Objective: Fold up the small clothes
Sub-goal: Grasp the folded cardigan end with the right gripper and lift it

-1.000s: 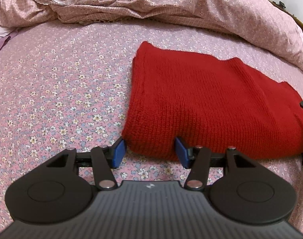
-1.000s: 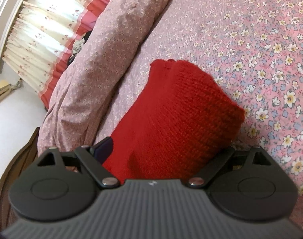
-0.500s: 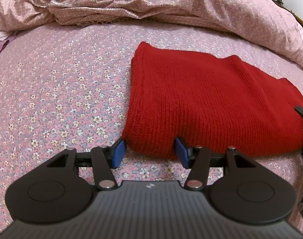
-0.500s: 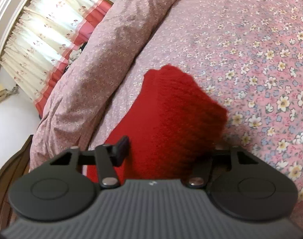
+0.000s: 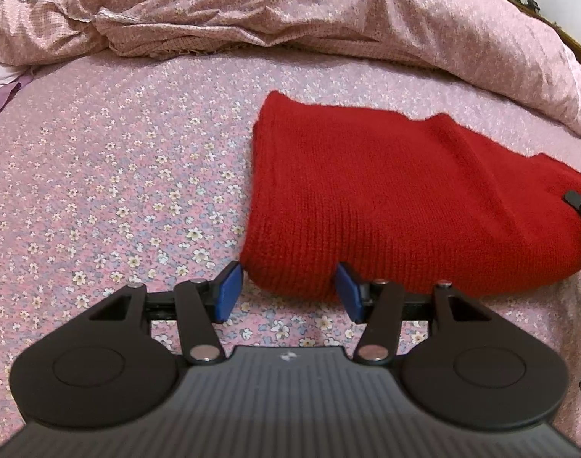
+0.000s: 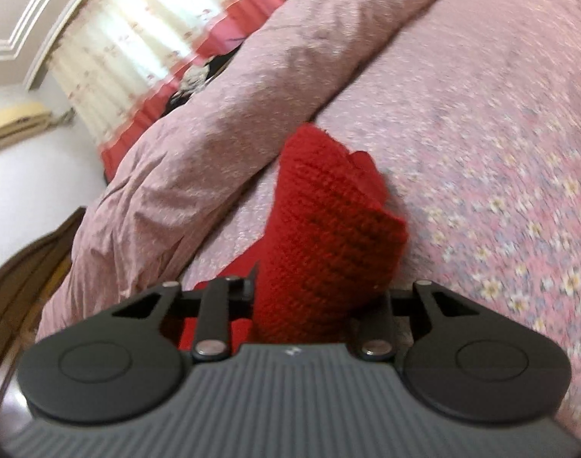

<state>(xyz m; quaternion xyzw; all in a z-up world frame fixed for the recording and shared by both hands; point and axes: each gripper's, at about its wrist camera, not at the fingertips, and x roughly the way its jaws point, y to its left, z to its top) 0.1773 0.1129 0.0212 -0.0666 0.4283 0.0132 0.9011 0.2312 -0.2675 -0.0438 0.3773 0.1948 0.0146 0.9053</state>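
Fold step in hand, my read: right claw (image 6: 321,297) carries one end of the red knitted garment (image 5: 397,206) up and over, left claw (image 5: 286,290) should pin the other end. To do it well: lift the held end just enough to clear, carry it straight toward the left claw's end so edges line up, keep the knit from stretching or twisting, lay it down flat before letting go. Knit looks thick and floppy, so I expect sag; a slow arc is safer

Left claw: blue pads (image 5: 227,292) well apart, nothing between them. Near corner of the garment sits just ahead of the gap, between the two pads' lines; left pad looks about touching the knit edge, can't tell for sure. Rest of the garment spreads ahead and to the right of this claw, flat on the pink floral bedsheet (image 5: 111,198)

Right claw: fingers closed in on a bunched wad of the red knit, which stands up raised right in front of it, off the sheet. Right finger hidden behind the wad, view is blurred, but grip reads as clamped. More red fabric hangs below the left finger

Rumpled pink quilt (image 5: 290,11) lies beyond the garment, clear of the fold path
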